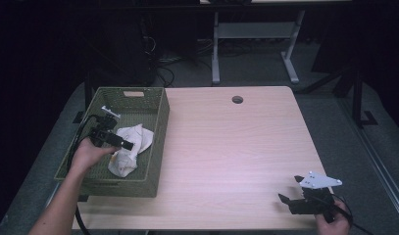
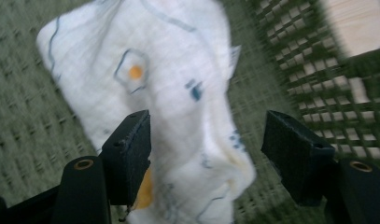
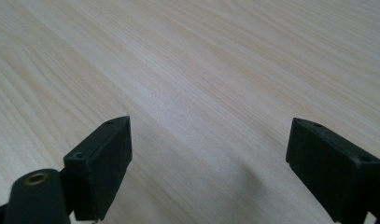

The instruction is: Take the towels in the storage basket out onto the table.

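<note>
A rectangular olive-green plastic basket [image 1: 158,128] with perforated walls stands at the left edge of the pale wooden table [image 1: 236,156], its long side running from the near-left corner toward the far edge. Inside it, on the woven-looking floor, lies a crumpled white cloth [image 1: 131,149] printed with thin blue outlines and small orange spots; it rests in the middle to near part of the basket, closer to the basket's right wall.

The left gripper [image 1: 119,142], a black two-jaw tool held in the person's left hand [image 1: 89,152], reaches down into the basket above the cloth. In the left gripper view [image 2: 204,154] its jaws stand fairly wide, one on either side of a raised fold of the cloth, and the pads do not press on the fabric. Whether the jaw tips touch the cloth I cannot tell.

The right gripper [image 1: 291,188], black with a grey three-cornered plate on top, is held low near the table's near-right corner. In the right gripper view [image 3: 208,163] its jaws are spread wide over bare wood, with nothing between them.
</note>
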Available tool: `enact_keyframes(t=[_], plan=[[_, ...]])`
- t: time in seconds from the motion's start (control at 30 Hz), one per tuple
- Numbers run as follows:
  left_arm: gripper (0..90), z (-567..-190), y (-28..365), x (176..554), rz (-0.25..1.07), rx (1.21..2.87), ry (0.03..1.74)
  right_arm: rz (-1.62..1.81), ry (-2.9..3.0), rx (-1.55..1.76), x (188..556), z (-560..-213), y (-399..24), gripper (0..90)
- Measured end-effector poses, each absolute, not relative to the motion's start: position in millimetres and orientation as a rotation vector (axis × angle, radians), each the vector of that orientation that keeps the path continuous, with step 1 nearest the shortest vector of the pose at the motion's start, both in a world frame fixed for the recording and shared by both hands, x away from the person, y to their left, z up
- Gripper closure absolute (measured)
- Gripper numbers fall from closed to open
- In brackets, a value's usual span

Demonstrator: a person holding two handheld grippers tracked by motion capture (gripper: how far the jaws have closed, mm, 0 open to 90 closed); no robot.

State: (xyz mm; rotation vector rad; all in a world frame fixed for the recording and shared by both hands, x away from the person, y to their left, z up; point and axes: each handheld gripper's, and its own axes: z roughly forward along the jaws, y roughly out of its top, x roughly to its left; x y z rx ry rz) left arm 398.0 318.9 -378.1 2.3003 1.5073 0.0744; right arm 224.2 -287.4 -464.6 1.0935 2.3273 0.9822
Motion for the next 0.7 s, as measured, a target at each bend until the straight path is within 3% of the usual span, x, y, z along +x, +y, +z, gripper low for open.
enact_keyframes(t=[0.3,0.7], plan=[[33.2,-396,318,404,0.063,2.384,1.585,0.984,2.329,1.095,223,-464,-287,14.0],[41.1,-416,315,406,0.013,2.464,1.612,0.985,2.327,1.093,223,-464,-287,14.0]])
